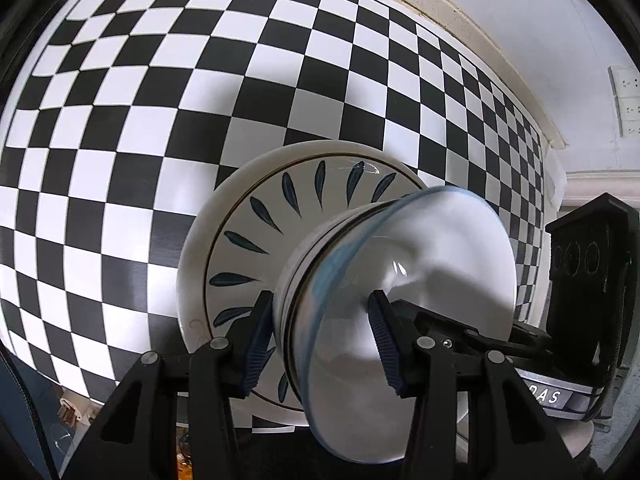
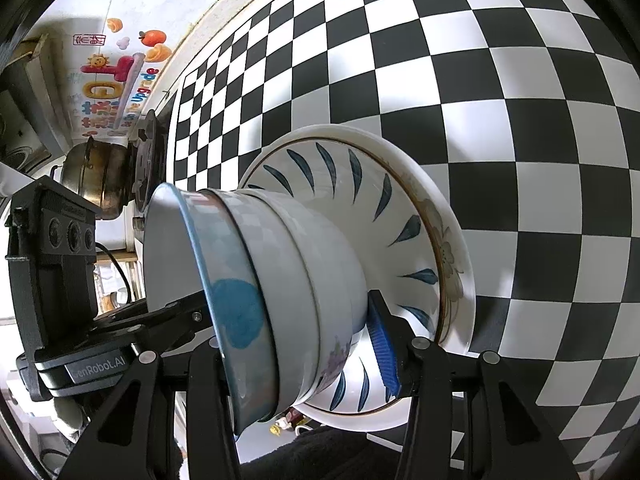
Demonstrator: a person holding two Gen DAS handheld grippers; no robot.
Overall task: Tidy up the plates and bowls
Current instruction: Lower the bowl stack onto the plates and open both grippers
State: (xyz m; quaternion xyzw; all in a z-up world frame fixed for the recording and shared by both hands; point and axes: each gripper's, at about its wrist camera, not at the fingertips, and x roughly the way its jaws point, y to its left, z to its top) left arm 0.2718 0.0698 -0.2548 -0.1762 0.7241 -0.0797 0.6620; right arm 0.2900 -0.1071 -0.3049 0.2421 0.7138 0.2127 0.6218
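A stack of nested bowls [image 1: 440, 248] stands on a leaf-patterned plate [image 1: 256, 216], which lies on the checkered table. The top bowl [image 2: 236, 320] has a blue rim and a blue patch on its side. Under the leaf-patterned plate [image 2: 340, 176] lies a wider floral plate [image 2: 452, 264]. My left gripper [image 1: 320, 300] is shut on the stack's wall, one pad outside and one inside the top bowl. My right gripper [image 2: 296, 304] holds the opposite wall. Its right pad [image 2: 382, 340] presses on the lowest bowl's outside, and its other finger is hidden inside the bowls.
The black-and-white checkered table [image 1: 160, 80] stretches away behind the stack to a pale wall with sockets [image 1: 624, 100]. A brass pot [image 2: 96, 176] sits on a stove beyond the table's end, under colourful wall stickers [image 2: 116, 80]. The table's near edge runs just below the plates.
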